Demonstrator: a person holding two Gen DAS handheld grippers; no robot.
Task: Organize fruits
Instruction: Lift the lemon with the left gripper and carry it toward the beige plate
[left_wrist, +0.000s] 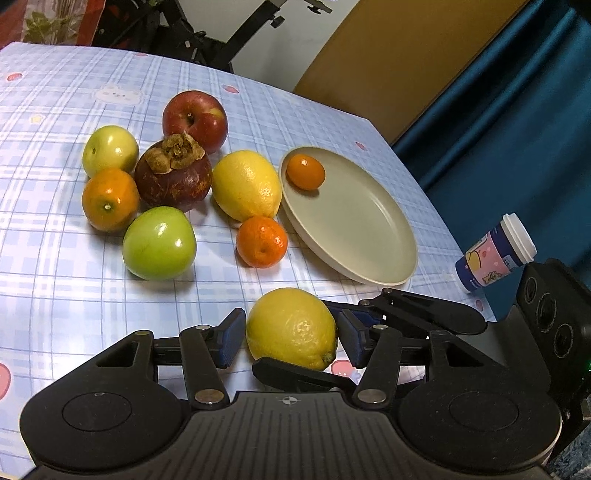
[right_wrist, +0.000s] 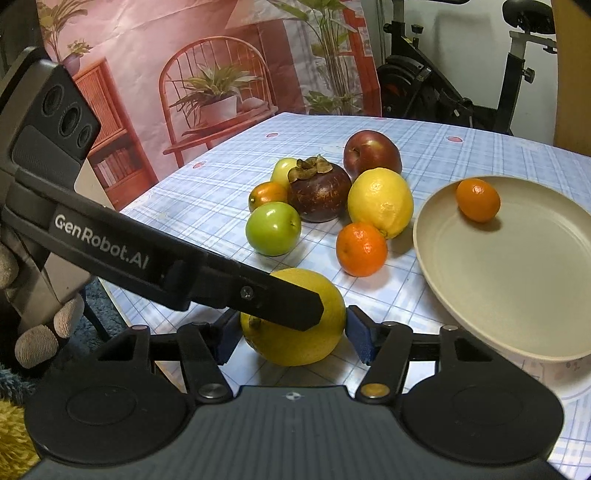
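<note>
Near lemon lies on the tabletop close to its front edge, between both sets of tongs. Left tongs: pads flank it, left pad clearly apart; not gripping. Right tongs: pads just beside it, contact uncertain. Beige plate to the right holds one small orange. Remaining fruit clustered beyond.
</note>
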